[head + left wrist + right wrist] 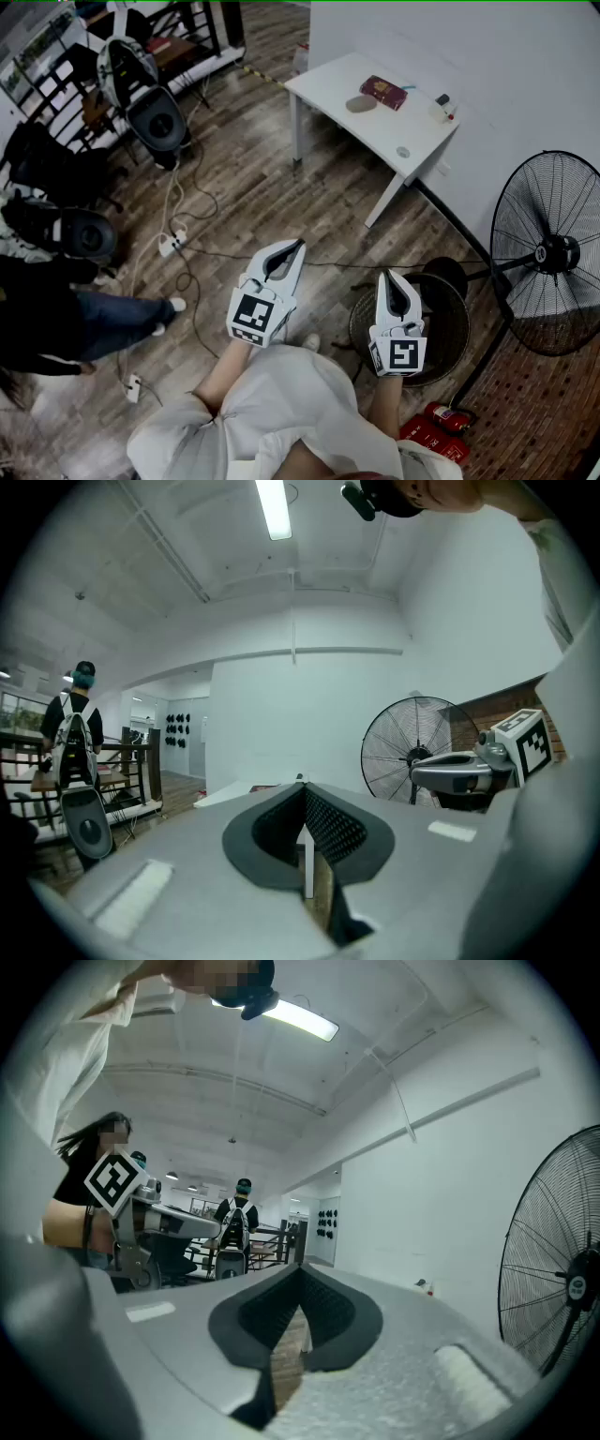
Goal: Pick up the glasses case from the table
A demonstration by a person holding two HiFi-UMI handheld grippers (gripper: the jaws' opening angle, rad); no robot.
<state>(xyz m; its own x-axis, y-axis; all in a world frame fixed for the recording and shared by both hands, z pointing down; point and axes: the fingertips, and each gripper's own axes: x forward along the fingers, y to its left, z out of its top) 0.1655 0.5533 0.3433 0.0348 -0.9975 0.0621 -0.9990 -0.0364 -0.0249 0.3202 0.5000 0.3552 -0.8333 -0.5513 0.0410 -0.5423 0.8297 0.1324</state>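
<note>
Risk is a wrong pick: the grey-brown oval glasses case (360, 104) sits just beside a dark red flat pouch (383, 92) on the white rectangular table (328, 86). There's also a trip hazard from the white power strip (172, 244) and its cables on the floor. Left gripper (298, 245) and right gripper (389, 275) are both clenched and empty. The case is far ahead, well apart from both.

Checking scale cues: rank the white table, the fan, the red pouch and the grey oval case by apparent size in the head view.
1. fan, though nearer and cropped
2. white table
3. red pouch
4. grey oval case, only slightly smaller
</note>
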